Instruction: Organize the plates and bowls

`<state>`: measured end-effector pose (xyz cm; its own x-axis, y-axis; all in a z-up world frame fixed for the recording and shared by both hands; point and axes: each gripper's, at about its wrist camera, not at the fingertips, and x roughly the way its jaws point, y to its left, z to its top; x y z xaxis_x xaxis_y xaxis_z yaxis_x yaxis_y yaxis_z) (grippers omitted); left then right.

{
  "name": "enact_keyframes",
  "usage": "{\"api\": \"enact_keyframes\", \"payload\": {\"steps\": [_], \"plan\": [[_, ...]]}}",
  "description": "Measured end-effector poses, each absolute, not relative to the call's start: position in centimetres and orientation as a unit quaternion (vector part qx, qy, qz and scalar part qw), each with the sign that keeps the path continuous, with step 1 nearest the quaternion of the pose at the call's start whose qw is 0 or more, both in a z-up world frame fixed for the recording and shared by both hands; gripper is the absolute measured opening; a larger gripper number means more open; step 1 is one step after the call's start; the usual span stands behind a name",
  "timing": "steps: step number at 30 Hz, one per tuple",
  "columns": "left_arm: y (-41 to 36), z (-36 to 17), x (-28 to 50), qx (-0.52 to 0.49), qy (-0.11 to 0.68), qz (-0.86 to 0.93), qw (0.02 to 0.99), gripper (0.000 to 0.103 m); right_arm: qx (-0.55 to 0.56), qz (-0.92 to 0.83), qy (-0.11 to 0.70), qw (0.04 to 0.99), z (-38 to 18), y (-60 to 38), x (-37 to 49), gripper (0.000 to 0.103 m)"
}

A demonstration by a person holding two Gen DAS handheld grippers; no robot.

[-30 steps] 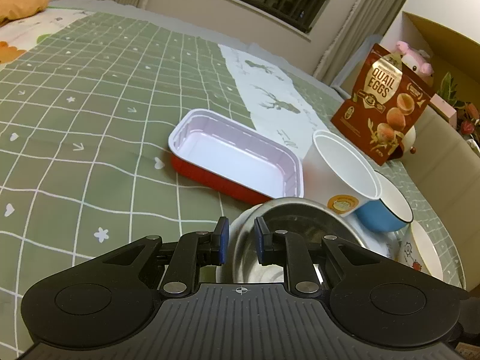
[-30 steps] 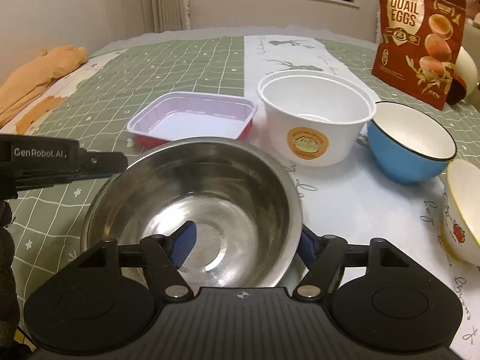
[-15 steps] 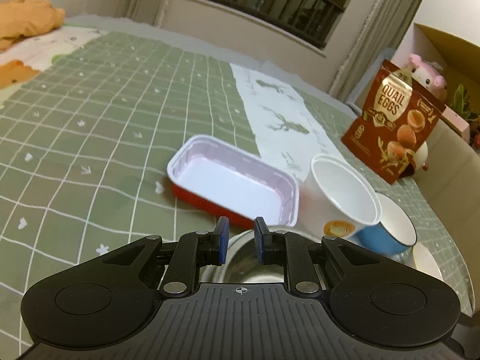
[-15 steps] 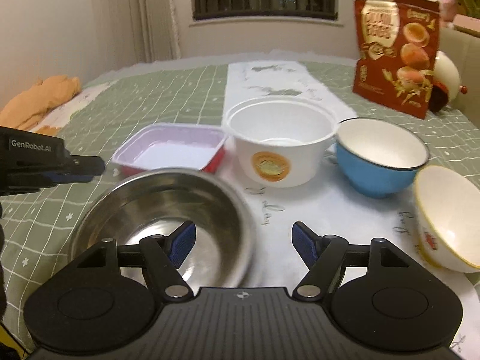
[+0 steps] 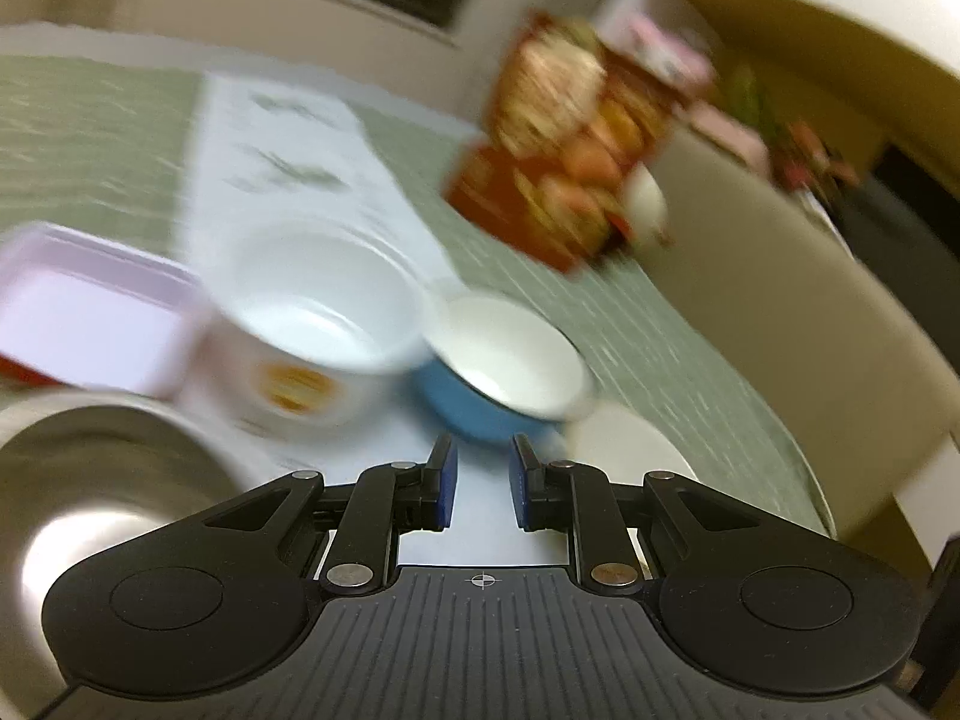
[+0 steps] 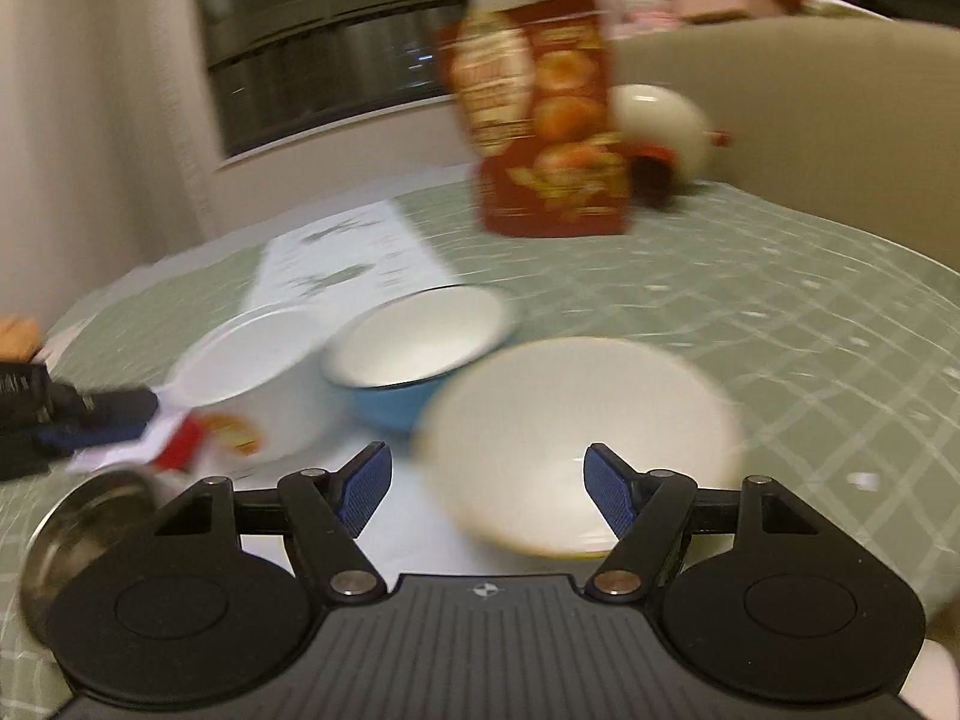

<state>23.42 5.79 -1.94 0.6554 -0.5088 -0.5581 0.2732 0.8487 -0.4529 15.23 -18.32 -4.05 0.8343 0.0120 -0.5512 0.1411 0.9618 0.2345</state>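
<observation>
Both views have swung right since 1 s ago: steel bowl (image 5: pixel 102 480), then centred under both grippers, now sits far left, empty. Left gripper (image 5: pixel 480 492) over white runner, fingers nearly closed w/ a narrow gap, holding nothing. Right gripper (image 6: pixel 486 489) open approx half-way, empty, cream bowl (image 6: pixel 576 420) just ahead. Blue bowl (image 6: pixel 414 354) and white tub (image 5: pixel 312 306) beside it. Frames blurred.
</observation>
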Motion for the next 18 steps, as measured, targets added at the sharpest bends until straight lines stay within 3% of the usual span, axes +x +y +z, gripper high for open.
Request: {"api": "enact_keyframes", "payload": {"steps": [6,13,18], "plan": [[-0.7,-6.1,26.2,-0.171,0.424,-0.218,0.862,0.017,0.181,-0.072,0.292,0.936,-6.1,-25.0,14.8,0.072],[-0.8,-8.4,27.9,-0.227,0.436,-0.189,0.85,0.018,0.231,-0.065,0.314,0.919,-8.2,-28.5,16.2,0.072],[1.4,-6.7,26.6,-0.256,0.394,-0.173,0.866,0.018,0.239,-0.053,0.315,0.917,-8.7,-28.6,17.3,0.072]]}}
